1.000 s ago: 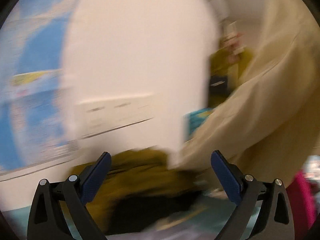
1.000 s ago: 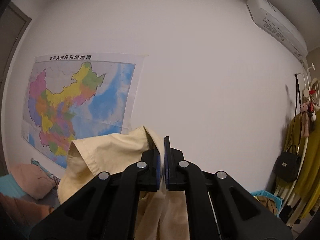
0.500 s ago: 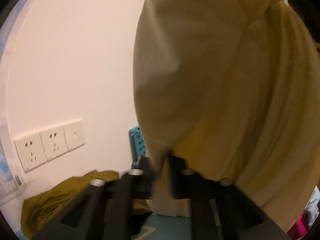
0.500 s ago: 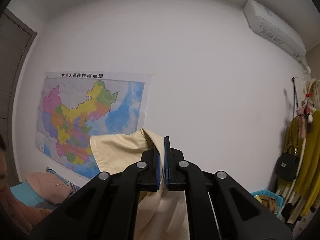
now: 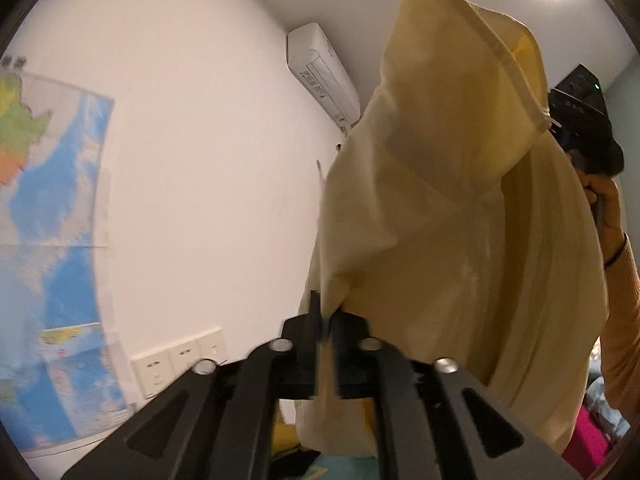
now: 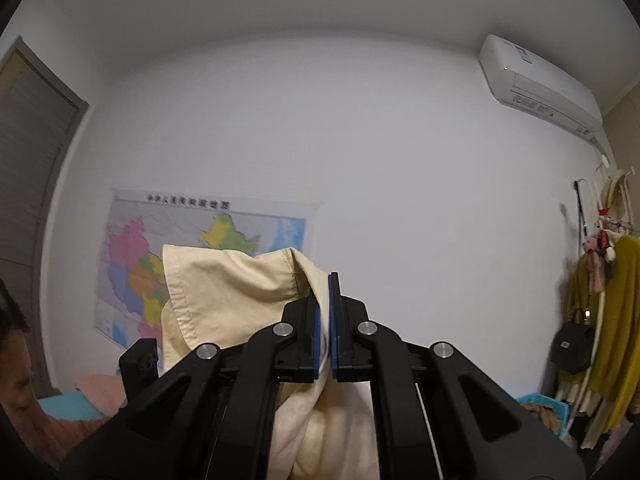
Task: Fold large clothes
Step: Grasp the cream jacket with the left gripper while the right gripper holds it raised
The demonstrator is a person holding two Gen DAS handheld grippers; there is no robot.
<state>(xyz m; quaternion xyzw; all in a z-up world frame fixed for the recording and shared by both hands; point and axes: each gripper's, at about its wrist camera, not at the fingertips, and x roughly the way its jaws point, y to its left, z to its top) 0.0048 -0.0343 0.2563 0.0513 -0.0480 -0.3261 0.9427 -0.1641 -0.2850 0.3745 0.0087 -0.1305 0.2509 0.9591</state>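
Note:
A large pale yellow garment (image 5: 452,216) hangs in the air, held up high. My left gripper (image 5: 326,320) is shut on a lower edge of it. In the left wrist view the cloth rises to the upper right, where the right gripper's body (image 5: 580,120) and the person's hand hold its top. My right gripper (image 6: 325,312) is shut on a hemmed part of the same garment (image 6: 224,288), which drapes over the jaws to the left and hangs down below them.
A white wall with a map poster (image 6: 192,264), wall sockets (image 5: 180,360) and an air conditioner (image 6: 540,84). A coat rack with mustard clothes and a black bag (image 6: 572,344) stands at right. A blue basket (image 6: 544,408) sits below. The person's head (image 6: 12,352) is at left.
My left gripper, open one second ago, has closed on the yellow garment and swung upward. My right gripper has risen with the cloth, still shut.

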